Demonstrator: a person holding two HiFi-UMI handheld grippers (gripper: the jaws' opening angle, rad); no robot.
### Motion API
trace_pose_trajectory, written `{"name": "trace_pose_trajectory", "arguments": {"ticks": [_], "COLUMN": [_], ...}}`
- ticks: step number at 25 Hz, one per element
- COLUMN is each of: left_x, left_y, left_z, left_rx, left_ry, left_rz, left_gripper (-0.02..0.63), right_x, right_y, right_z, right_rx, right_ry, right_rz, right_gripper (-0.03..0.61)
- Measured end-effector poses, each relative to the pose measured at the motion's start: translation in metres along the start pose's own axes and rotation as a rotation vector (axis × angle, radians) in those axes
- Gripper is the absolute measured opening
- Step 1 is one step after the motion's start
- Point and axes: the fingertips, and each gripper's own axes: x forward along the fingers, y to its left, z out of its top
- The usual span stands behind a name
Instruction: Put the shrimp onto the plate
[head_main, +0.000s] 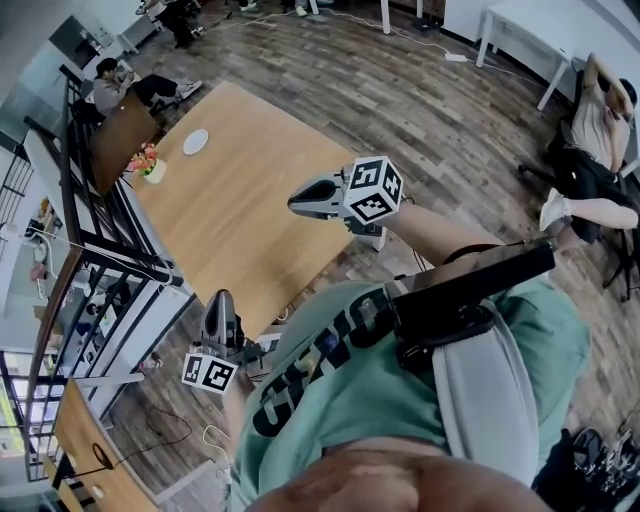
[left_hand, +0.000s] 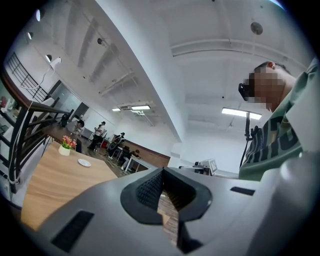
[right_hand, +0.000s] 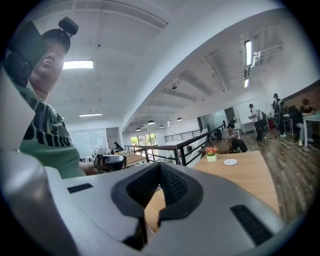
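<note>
A small white plate (head_main: 196, 141) lies empty at the far end of a long wooden table (head_main: 240, 210); it also shows in the left gripper view as the plate (left_hand: 84, 162) and in the right gripper view as the plate (right_hand: 230, 162). I see no shrimp in any view. My right gripper (head_main: 294, 203) hovers over the table's near right edge, shut and empty; its own view shows the tips (right_hand: 159, 167) meeting. My left gripper (head_main: 222, 298) is off the table's near corner, close to my body, shut (left_hand: 161, 173) with nothing in it.
A white pot of pink flowers (head_main: 150, 167) stands near the plate by the table's left edge. A black railing (head_main: 120, 250) runs along the left. People sit at the far left (head_main: 125, 85) and on a chair at the right (head_main: 600, 150). Wood floor surrounds the table.
</note>
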Motion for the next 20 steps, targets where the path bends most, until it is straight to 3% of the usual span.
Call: {"name": "trace_pose_trajectory", "arguments": {"ticks": [8,20], "left_x": [0.041,0.026], "left_y": [-0.032,-0.026], "left_z": [-0.008,-0.004], "left_rx": [0.017,0.022], "left_ry": [0.038,0.051], "left_rz": [-0.025,-0.019], "left_gripper": [0.003,0.003], "right_x": [-0.037,-0.028], "right_y": [-0.02,-0.008], "right_z": [0.0,-0.009], "right_rx": [-0.003,0.004], "right_ry": [-0.03,-0.042], "right_rz": [0.009,0.014], "right_gripper": [0.008,0.008]}}
